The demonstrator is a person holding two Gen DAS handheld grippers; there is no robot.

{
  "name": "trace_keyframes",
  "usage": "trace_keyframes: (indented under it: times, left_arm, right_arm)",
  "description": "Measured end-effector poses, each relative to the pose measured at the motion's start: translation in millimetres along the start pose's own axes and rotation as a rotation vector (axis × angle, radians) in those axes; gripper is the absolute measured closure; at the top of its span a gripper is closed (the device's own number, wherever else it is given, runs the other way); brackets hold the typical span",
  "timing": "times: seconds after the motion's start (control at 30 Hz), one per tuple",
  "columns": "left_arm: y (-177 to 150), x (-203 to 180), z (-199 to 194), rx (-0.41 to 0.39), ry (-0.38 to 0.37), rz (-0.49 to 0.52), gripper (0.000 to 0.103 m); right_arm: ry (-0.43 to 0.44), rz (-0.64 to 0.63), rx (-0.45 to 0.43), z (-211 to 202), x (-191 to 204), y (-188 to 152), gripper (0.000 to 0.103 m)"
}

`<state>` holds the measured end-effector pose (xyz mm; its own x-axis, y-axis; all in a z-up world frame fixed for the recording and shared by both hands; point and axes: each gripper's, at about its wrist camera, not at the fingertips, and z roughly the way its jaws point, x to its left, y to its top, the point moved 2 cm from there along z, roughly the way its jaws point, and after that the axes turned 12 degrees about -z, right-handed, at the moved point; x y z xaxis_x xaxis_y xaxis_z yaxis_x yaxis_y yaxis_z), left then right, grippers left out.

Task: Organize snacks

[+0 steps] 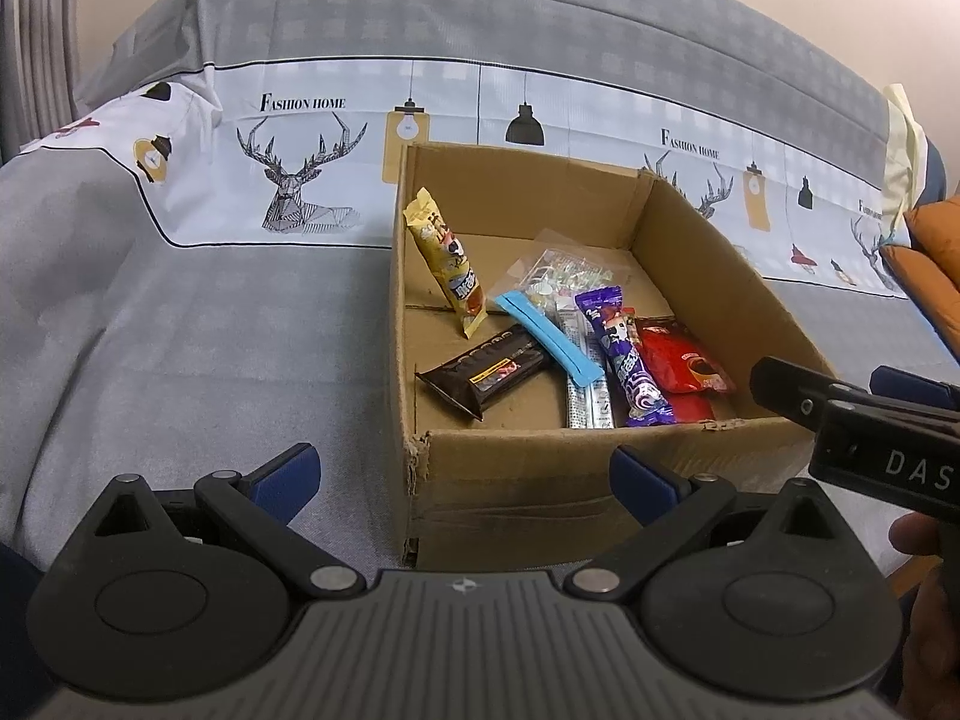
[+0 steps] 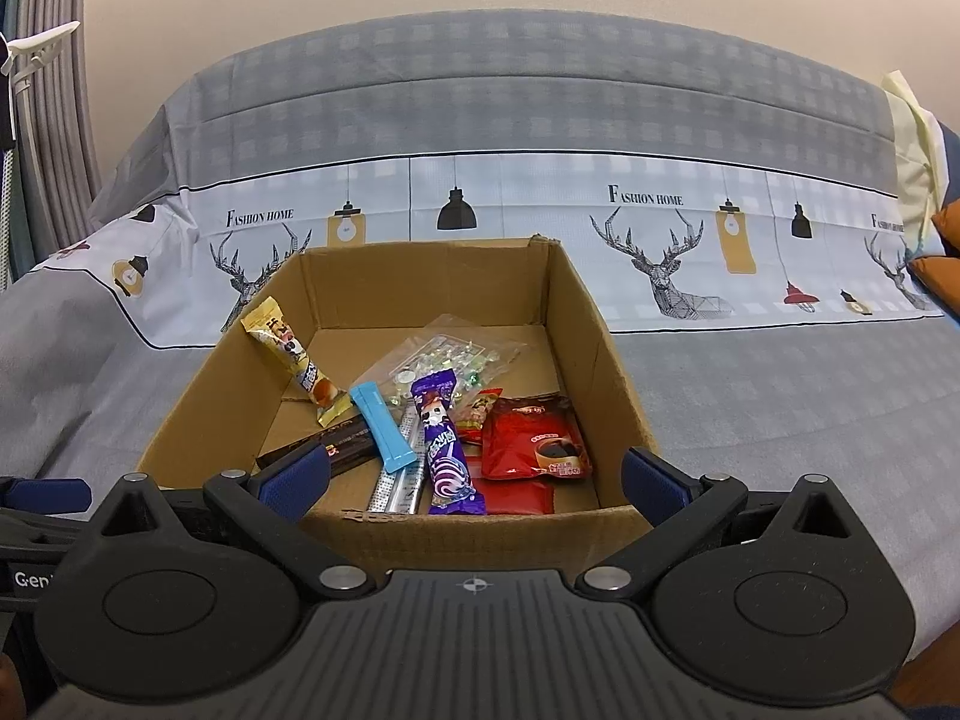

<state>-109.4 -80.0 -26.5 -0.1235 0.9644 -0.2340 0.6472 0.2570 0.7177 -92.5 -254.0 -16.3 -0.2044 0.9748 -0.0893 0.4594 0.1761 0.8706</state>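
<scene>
An open cardboard box (image 1: 516, 468) (image 2: 606, 360) stands on a bed and holds several snacks. Inside lie a yellow stick pack (image 1: 447, 267) (image 2: 294, 360) leaning on the left wall, a dark chocolate bar (image 1: 486, 373) (image 2: 348, 450), a light blue stick (image 1: 549, 336) (image 2: 381, 426), a purple wrapper (image 1: 624, 360) (image 2: 444, 450), a red sachet (image 1: 684, 360) (image 2: 534, 441) and a clear bag of candies (image 1: 558, 273) (image 2: 444, 360). My left gripper (image 1: 465, 477) is open and empty in front of the box's near wall. My right gripper (image 2: 477, 474) is open and empty over the near wall.
The bed is covered by a grey sheet (image 1: 180, 330) (image 2: 780, 396) with a white deer-print band. An orange cushion (image 1: 936, 264) (image 2: 942, 264) lies at the far right. Grey curtains (image 2: 48, 120) hang at the left. The right gripper's body (image 1: 870, 420) shows beside the box.
</scene>
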Motion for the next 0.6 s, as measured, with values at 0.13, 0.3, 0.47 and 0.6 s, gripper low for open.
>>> trace_keyframes:
  times: [0.13, 0.3, 0.47, 0.6]
  left_arm:
    - [0.1, 0.4, 0.2, -0.001, -0.001, 0.001, 0.000]
    - [0.1, -0.4, -0.1, -0.001, 0.000, 0.002, 0.000]
    - [0.4, -0.4, 0.0, -0.002, 0.001, 0.004, 0.000]
    - [1.4, -0.5, 0.1, -0.002, 0.002, 0.004, 0.000]
  right_arm:
    - [-0.001, 0.000, 0.001, 0.0, 0.3, 0.1, 0.000]
    - [-0.001, 0.001, 0.001, -0.2, 0.8, 0.1, 0.000]
    - [0.002, -0.002, 0.001, 0.4, 0.8, -0.3, 0.000]
    - [0.004, -0.001, 0.000, 0.8, 0.2, -0.6, 0.000]
